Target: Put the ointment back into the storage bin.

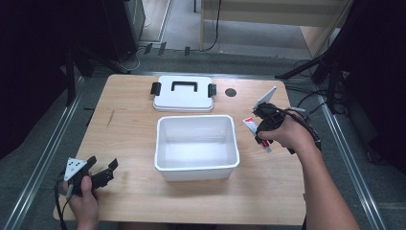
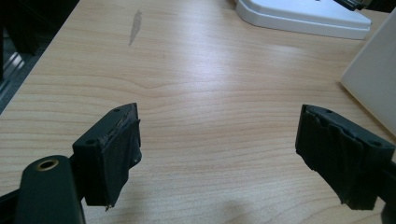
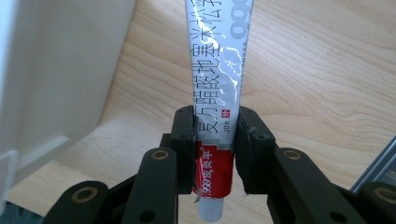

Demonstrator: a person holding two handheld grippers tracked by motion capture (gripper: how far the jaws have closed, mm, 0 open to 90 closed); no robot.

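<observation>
Left gripper (image 1: 103,173) idles, jaws spread; right gripper (image 3: 215,140) pinches ointment tube (image 3: 217,70) lengthwise, just right of open white box (image 1: 197,167).

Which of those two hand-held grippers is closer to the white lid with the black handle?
The right. The right hand-held gripper, clamped on a tube, is just off the lid's right end. The left hand-held gripper is at the table's near left corner.

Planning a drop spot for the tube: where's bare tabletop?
Bare wood: the left strip between the white plastic bin and the table edge, ahead of the left tool; also the front strip. Crowded: between bin and white lid, and around the right tool gripping the tube.
</observation>
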